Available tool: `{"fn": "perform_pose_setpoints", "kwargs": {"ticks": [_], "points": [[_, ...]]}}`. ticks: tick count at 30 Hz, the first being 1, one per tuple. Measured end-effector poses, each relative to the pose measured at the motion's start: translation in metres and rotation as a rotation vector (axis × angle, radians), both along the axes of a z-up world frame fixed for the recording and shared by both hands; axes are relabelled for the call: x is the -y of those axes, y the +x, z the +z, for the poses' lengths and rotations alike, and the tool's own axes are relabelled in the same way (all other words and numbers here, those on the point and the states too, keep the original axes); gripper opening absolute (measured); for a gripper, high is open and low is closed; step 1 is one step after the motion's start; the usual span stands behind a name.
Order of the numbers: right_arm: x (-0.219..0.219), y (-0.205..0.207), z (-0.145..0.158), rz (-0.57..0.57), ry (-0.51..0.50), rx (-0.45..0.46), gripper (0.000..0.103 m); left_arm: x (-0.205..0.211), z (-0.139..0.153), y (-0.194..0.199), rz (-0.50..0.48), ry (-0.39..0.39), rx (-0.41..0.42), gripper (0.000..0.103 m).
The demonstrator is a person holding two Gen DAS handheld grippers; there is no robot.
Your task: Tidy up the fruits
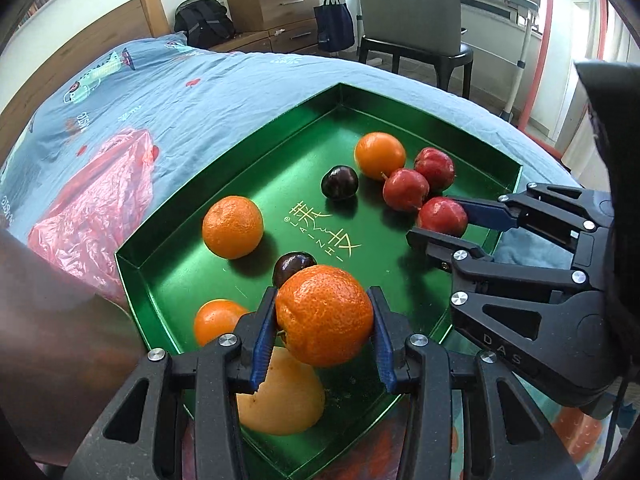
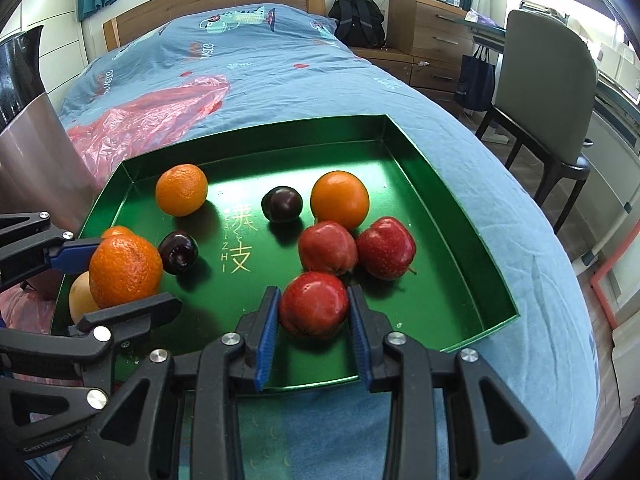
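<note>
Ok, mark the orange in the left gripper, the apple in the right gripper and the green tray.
orange [image 1: 324,314], left wrist view, middle of its peel.
apple [image 2: 314,310], right wrist view, centre of its red skin.
green tray [image 2: 452,216], right wrist view, inner face of its right wall.

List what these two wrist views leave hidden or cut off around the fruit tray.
- Yellow fruit: left wrist view, top hidden by the held orange and left gripper.
- Small orange: right wrist view, mostly behind the held orange.
- Green tray: near edge hidden by the right gripper, shut on a red apple.
</note>
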State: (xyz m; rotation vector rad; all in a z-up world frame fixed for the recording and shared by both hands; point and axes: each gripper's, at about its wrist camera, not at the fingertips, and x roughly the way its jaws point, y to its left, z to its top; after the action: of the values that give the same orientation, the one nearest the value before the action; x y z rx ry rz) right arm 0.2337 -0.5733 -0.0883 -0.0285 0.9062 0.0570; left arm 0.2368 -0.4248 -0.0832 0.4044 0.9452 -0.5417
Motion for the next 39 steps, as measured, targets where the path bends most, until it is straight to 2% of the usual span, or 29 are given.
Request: {"fn": "perform_pose_setpoints", "kwargs": {"ticks": [5,17,22,25,29,32,37,39], "points": [[0.003,0.005,-0.005,-0.002,0.000,-0.004,0.014,0.006,-0.010,0.004,0.004,0.012,-0.018,0.038],[0.002,0.004,-0.002,-0.010,0.013,-0.006,0.015,0.000,-0.003,0.005,0.031,-0.001,-0.016,0.039],[0.002,-0.001,0.010,-0.023,0.015,0.002,0.023,-0.005,0.013,-0.001,0.034,-0.008,0.027,0.049],[-0.001,-0.007,0.020,-0.027,0.014,0.015,0.025,-0.011,0.024,-0.006,0.045,-0.020,0.042,0.049],[-0.008,-0.017,0.035,-0.019,0.003,0.033,0.034,-0.024,0.038,-0.016,0.057,-0.041,0.055,0.049],[-0.015,-0.026,0.046,-0.008,-0.002,0.041,0.036,-0.037,0.047,-0.029,0.064,-0.053,0.068,0.053],[-0.032,-0.044,0.060,0.014,-0.003,0.048,0.038,-0.064,0.056,-0.051,0.083,-0.084,0.059,0.053],[-0.040,-0.052,0.064,0.023,0.000,0.051,0.045,-0.077,0.058,-0.060,0.091,-0.089,0.061,0.054]]}}
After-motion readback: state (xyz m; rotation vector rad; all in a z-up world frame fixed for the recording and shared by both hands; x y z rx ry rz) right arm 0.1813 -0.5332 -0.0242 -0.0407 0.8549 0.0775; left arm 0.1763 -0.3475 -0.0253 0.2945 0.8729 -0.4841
